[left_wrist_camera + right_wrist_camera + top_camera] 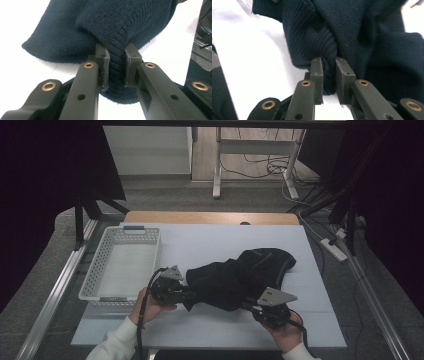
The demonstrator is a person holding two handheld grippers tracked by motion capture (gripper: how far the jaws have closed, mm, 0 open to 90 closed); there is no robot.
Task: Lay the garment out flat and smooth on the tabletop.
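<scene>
A dark navy knitted garment (240,275) lies bunched on the white table top (200,240). My left gripper (187,292) is at its left end, shut on a ribbed fold of the knit (117,70). My right gripper (250,306) is at the garment's near right edge. Its two pads pinch a twisted ribbed fold (329,72) of the same garment (367,45). In the left gripper view the garment (75,32) spreads beyond the jaws over the white surface.
A white perforated basket (95,280) stands at the table's left side with nothing seen inside. A wooden strip (210,217) borders the far edge. Beyond are desk legs (217,170) and cables (260,167) on the floor. A power strip (334,249) lies to the right.
</scene>
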